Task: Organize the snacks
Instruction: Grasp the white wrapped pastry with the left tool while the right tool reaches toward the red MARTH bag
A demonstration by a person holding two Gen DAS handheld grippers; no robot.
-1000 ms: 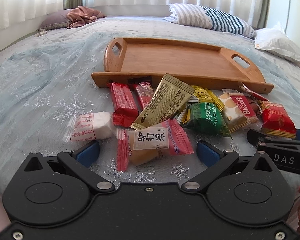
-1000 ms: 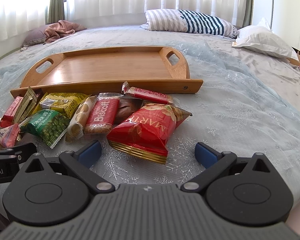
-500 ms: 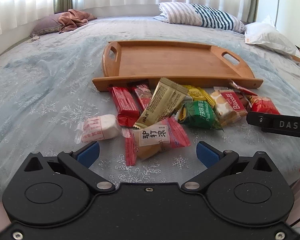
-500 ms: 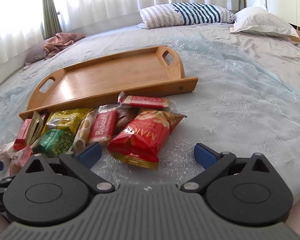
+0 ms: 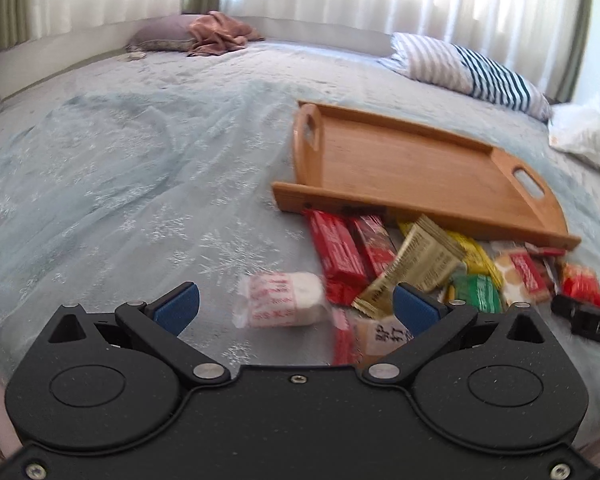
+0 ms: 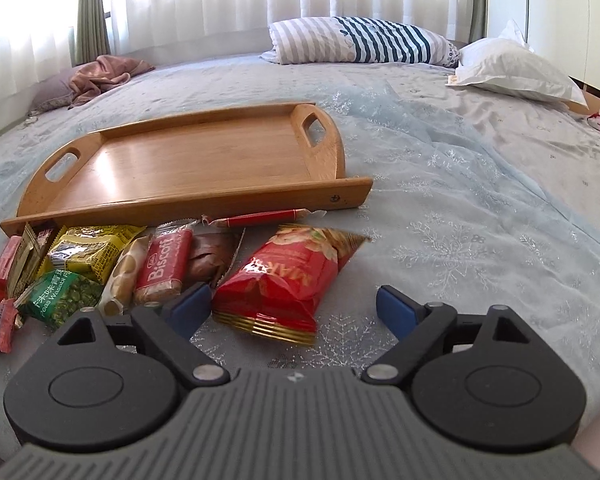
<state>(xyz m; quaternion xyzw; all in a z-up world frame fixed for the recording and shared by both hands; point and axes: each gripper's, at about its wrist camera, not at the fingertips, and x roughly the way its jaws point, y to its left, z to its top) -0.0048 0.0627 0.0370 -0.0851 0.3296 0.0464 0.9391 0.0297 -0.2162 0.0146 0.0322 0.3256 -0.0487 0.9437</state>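
An empty wooden tray [image 5: 400, 160] [image 6: 188, 164] lies on the bed, with a pile of snack packets along its near edge. My left gripper [image 5: 296, 306] is open, and a white packet with red print [image 5: 280, 300] lies just ahead between its blue fingertips. A pink packet [image 5: 376, 336] and a gold packet [image 5: 412, 272] lie to its right. My right gripper [image 6: 290, 310] is open, with a red Marte bag [image 6: 288, 276] between its fingertips. A Biscoff packet [image 6: 166, 268] and a green wasabi peas packet [image 6: 60, 296] lie to the left.
The bed has a pale blue snowflake cover [image 6: 460, 220]. A striped pillow [image 6: 364, 40] and a white pillow [image 6: 512, 68] lie at the back, and a pink cloth [image 5: 220, 34] lies at the far left. The right gripper's body [image 5: 592, 320] shows in the left wrist view.
My left gripper has swung left, so the white packet now sits between its fingertips instead of the pink one. My right gripper has shifted slightly right, keeping the red bag ahead.
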